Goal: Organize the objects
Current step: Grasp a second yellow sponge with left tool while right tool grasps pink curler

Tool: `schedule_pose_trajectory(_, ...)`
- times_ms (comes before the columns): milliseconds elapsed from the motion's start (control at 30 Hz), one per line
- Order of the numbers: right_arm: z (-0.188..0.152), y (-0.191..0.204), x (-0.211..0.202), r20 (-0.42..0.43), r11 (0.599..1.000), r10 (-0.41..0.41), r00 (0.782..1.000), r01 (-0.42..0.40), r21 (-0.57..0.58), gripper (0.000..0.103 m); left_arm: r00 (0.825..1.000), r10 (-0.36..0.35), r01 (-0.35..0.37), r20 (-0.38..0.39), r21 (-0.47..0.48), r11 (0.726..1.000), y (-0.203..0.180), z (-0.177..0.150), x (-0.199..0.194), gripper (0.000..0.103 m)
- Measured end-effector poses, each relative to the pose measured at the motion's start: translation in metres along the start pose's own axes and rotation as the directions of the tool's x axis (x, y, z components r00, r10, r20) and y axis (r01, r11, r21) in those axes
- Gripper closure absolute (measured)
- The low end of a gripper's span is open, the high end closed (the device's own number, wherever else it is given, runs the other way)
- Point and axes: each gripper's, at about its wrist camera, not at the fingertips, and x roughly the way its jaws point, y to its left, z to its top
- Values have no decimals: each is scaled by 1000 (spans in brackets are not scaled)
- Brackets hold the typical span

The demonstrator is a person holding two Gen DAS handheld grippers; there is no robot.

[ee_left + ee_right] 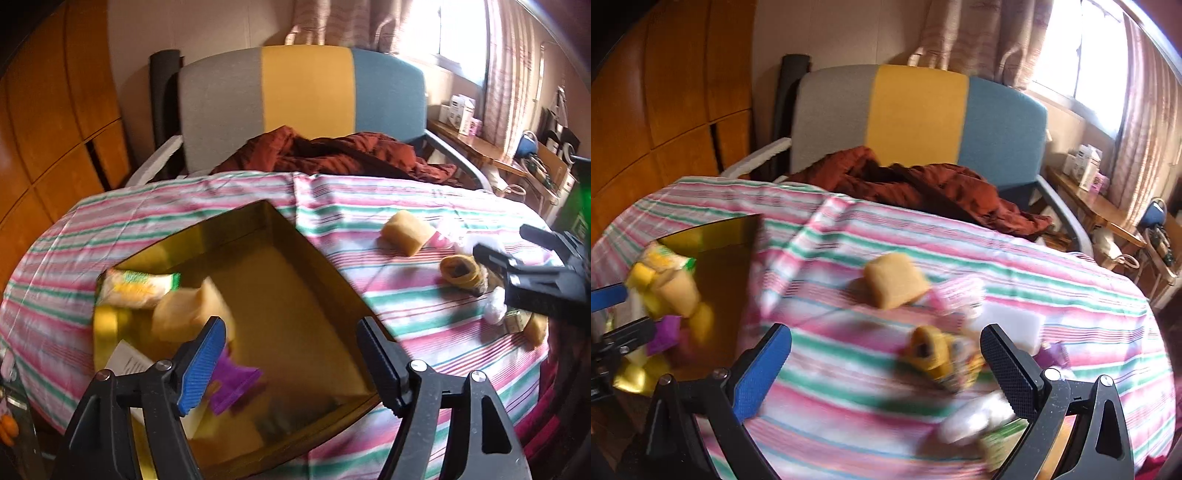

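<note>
You're hovering your left gripper over the gold-lined open box at lower centre of the left wrist view, jaws spread wide and gripping nothing. Inside the box, a tan sponge block is sitting just past the blue finger pad, blurred enough that I can't tell if it's resting or not, with a green-and-white snack packet behind it at the box's left edge and a purple piece showing lower down. Your right gripper is hanging wide open too, holding nothing, low over the pink-and-green striped cloth in the right wrist view. Between its fingers, toward the right one, a rolled-up yellow sock is lying on the cloth, pretty blurry. Another tan sponge block is sitting further up at mid frame, next to a pink wrapper. A rust-red garment is lying on the grey, yellow and blue chair at the top.
</note>
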Motion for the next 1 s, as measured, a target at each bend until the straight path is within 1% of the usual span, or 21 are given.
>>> schedule_pose_trajectory(100, 6, -42, 14, -7, 996, -48, 999, 48, 69, 0, 999, -52, 52, -10, 25, 998, -15, 13, 6, 28)
schedule_pose_trajectory(167, 6, -66, 22, -20, 990, -78, 997, 79, 118, 0, 997, -68, 69, -21, 47, 997, -27, 23, 13, 28)
schedule_pose_trajectory(267, -1, -104, 34, -40, 967, -129, 991, 134, 215, 0, 995, -95, 99, -43, 93, 991, -46, 37, 28, 29)
schedule_pose_trajectory(367, -9, -132, 41, -72, 933, -107, 992, 125, 336, 0, 993, -101, 109, -59, 154, 982, -71, 51, 46, 29)
schedule_pose_trajectory(433, -11, -141, 40, -77, 923, -115, 990, 135, 360, 0, 991, -108, 123, -82, 215, 969, -88, 58, 59, 29)
schedule_pose_trajectory(467, -11, -145, 38, -71, 918, -114, 991, 132, 373, 0, 988, -123, 141, -90, 242, 960, -98, 62, 67, 29)
schedule_pose_trajectory(500, -11, -149, 37, -64, 912, -102, 993, 119, 393, 0, 987, -129, 152, -100, 266, 952, -106, 65, 74, 29)
schedule_pose_trajectory(567, -12, -152, 35, -61, 903, -87, 994, 105, 416, 0, 979, -140, 181, -146, 319, 930, -123, 72, 94, 28)
schedule_pose_trajectory(600, -12, -153, 33, -60, 901, -77, 995, 95, 424, 0, 976, -148, 195, -162, 329, 924, -129, 76, 103, 28)
schedule_pose_trajectory(667, -12, -155, 31, -56, 898, -67, 996, 84, 433, 0, 967, -149, 214, -205, 348, 913, -139, 82, 125, 21)
schedule_pose_trajectory(800, -10, -157, 31, -48, 896, -43, 998, 60, 441, 0, 962, -128, 217, -243, 386, 897, -153, 92, 158, 18)
schedule_pose_trajectory(833, -10, -158, 31, -51, 896, -37, 998, 55, 441, 0, 960, -124, 216, -251, 386, 897, -155, 94, 165, 18)
schedule_pose_trajectory(900, -10, -157, 33, -56, 896, -21, 998, 44, 441, 0, 948, -137, 243, -287, 374, 895, -156, 99, 180, 16)
schedule_pose_trajectory(1000, -10, -157, 33, -55, 897, -13, 998, 36, 441, 0, 935, -162, 272, -316, 343, 899, -157, 104, 198, 16)
